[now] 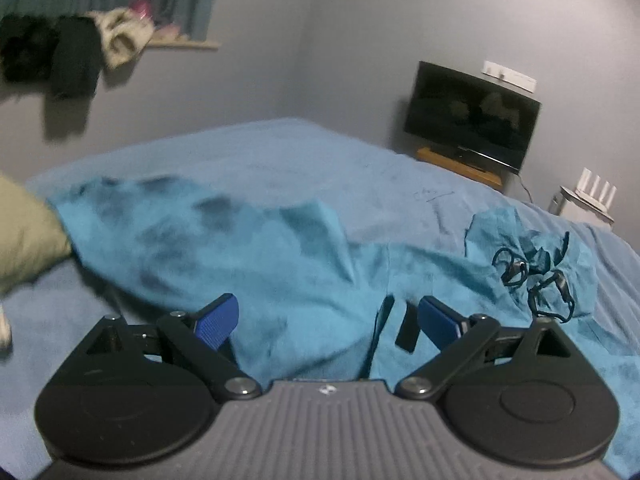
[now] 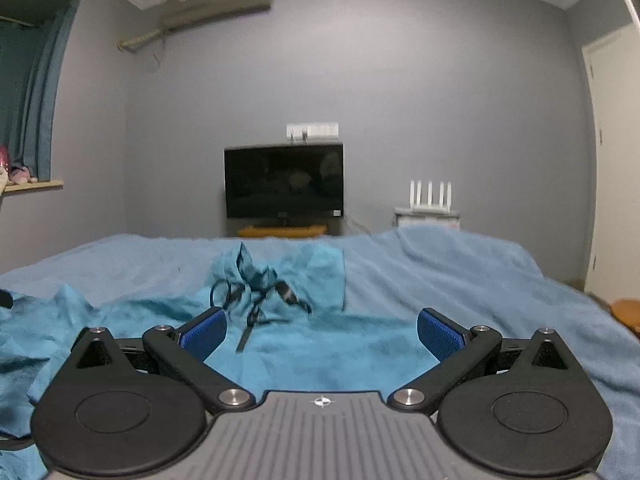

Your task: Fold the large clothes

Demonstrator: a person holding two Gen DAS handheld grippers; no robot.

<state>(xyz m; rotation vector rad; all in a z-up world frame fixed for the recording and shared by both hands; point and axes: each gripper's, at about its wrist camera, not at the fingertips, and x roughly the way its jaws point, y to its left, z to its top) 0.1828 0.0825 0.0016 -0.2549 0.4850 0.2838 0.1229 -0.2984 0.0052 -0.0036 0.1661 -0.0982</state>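
Observation:
A large teal garment [image 1: 248,264] with dark blotches lies rumpled across the blue bed [image 1: 280,152]. It has black drawstrings [image 1: 536,280] on its right part. My left gripper [image 1: 326,322] is open just above the cloth, with a raised fold between its blue pads. In the right wrist view the same garment [image 2: 320,352] lies below my right gripper [image 2: 320,332], which is open and empty. The drawstrings [image 2: 260,300] lie just beyond it, left of centre.
A green pillow [image 1: 24,236] lies at the bed's left. A dark TV [image 2: 284,180] on a wooden stand and a white router [image 2: 430,198] stand past the bed's far end. Dark clothes [image 1: 52,56] hang on the left wall.

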